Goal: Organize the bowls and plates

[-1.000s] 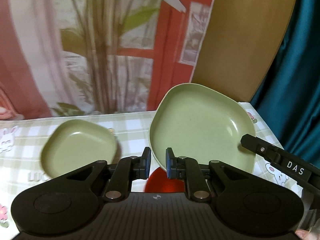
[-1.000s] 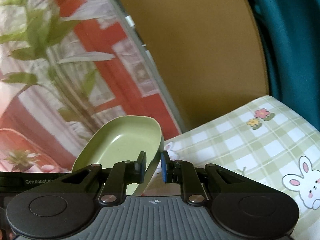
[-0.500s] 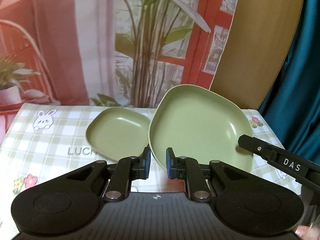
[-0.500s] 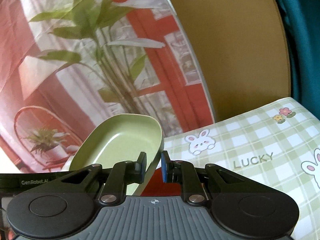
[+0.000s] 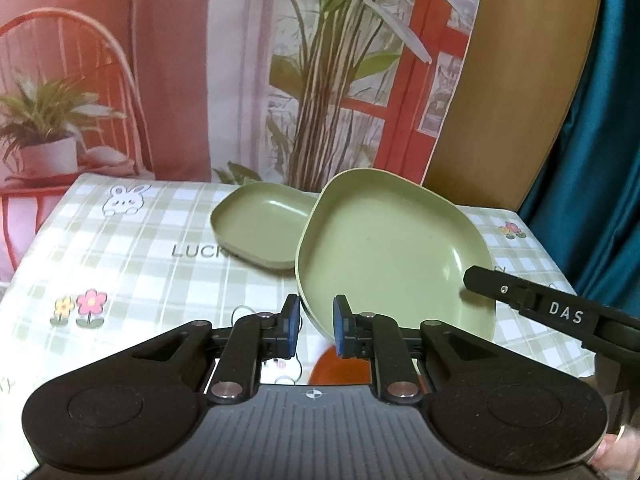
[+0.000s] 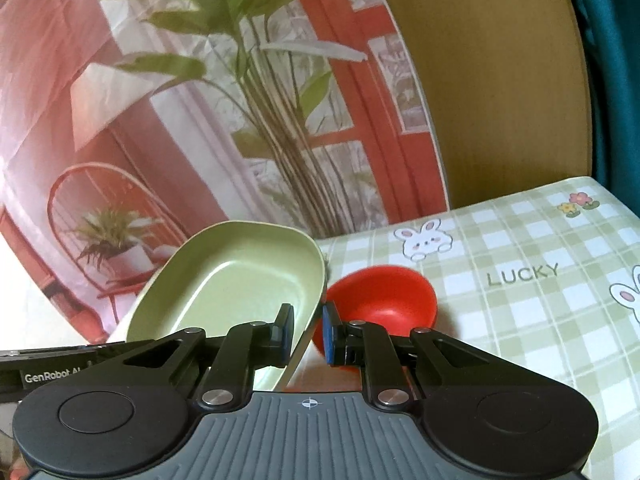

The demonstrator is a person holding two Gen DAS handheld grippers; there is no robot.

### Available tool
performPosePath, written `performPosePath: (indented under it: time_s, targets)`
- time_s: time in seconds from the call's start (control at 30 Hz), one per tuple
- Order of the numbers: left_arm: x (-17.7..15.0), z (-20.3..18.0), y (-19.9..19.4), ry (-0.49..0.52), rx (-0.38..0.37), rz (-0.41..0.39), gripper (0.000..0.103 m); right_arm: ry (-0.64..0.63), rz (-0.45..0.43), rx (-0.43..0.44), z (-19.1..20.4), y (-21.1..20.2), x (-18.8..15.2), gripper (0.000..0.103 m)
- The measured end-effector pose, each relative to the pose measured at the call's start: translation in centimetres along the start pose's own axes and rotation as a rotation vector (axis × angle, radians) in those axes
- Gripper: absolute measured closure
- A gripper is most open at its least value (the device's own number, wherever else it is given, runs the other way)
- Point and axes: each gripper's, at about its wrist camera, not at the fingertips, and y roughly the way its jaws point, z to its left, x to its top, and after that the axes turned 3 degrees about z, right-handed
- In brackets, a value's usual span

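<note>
A large green plate hangs tilted above the table, held at two sides. My left gripper is shut on its near rim. My right gripper is shut on the opposite rim of the same plate, and one of its fingers shows in the left wrist view. A smaller green plate lies flat on the cloth behind and left of the held one. A red bowl stands on the table just beyond the right gripper and peeks out under the held plate.
The table wears a green checked cloth with rabbits and the word LUCKY. A printed backdrop with plants rises behind its far edge, then a brown board and a teal curtain to the right.
Both grippers have carried the large plate leftward across the table. The small plate now sits close behind it, and the red bowl has come into the right wrist view.
</note>
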Motion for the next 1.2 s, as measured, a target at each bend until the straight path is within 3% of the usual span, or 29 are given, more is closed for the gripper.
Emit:
performPosePath:
  time_s: [0.5,1.2]
  targets:
    - [-5.0,0.6,-1.3,-0.07,-0.019,0.016,0.084,-0.045,0.089,-0.038,0.7,-1.3,-4.1,0.088]
    - [-7.1,0.7,0.1,-0.074,-0.028,0.083,0.084,-0.04,0.182,-0.081,-0.3,-0.7,-6.5,0.086]
